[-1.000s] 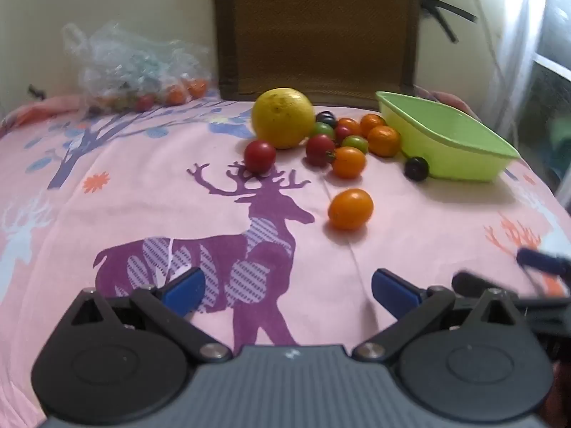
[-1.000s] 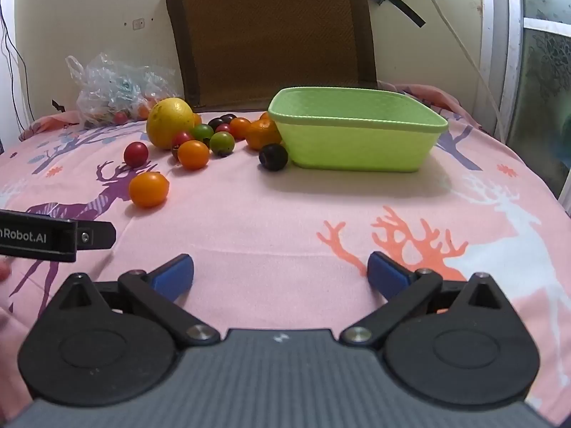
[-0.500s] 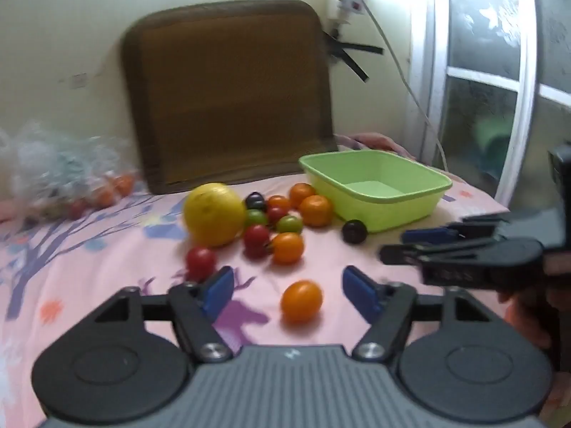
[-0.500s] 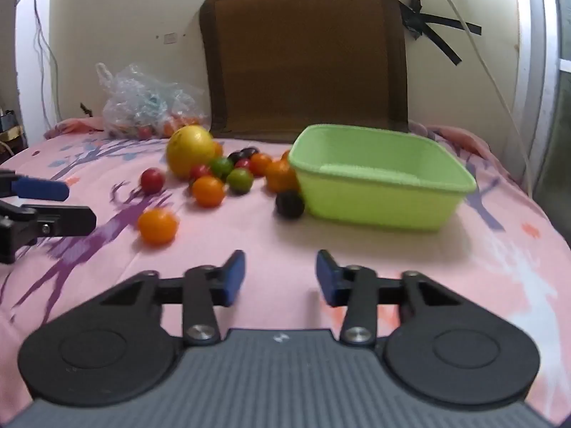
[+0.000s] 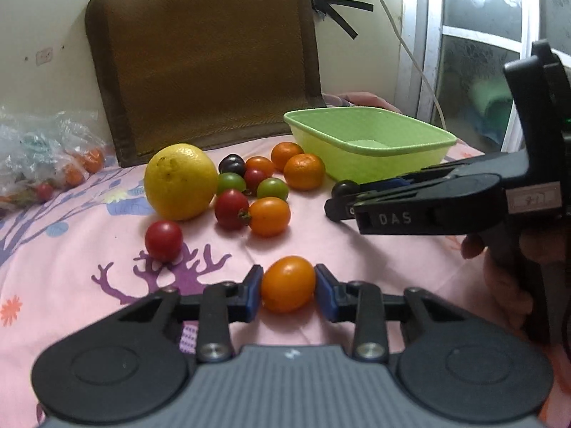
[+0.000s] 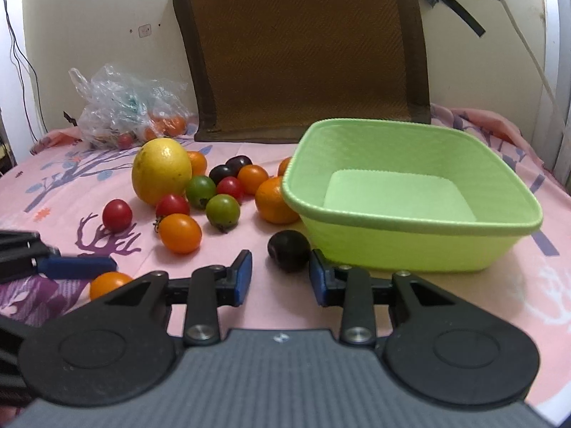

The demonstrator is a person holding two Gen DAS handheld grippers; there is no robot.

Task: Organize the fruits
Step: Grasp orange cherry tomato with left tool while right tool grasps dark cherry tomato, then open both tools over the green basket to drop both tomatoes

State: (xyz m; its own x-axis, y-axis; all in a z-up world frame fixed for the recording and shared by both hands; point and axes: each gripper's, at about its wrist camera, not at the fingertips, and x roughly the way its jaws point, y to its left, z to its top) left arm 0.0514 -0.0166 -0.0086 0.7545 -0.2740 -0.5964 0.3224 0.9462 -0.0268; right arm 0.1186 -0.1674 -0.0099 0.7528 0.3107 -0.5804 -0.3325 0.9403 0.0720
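You were right at the pickup step: your left gripper (image 5: 288, 287) had just been closing and its fingers (image 5: 252, 292) were pinched on the orange tomato (image 5: 288, 284), which sat on the pink cloth surface (image 5: 71, 285) apart from the pile. Your right gripper (image 6: 279, 278) was only partly closed, gripping nothing, with the dark plum (image 6: 289, 250) just ahead by the green basket (image 6: 410, 221). Next you'd probably lift the tomato over that rim. Only readable writing was "DAS" on the right tool.
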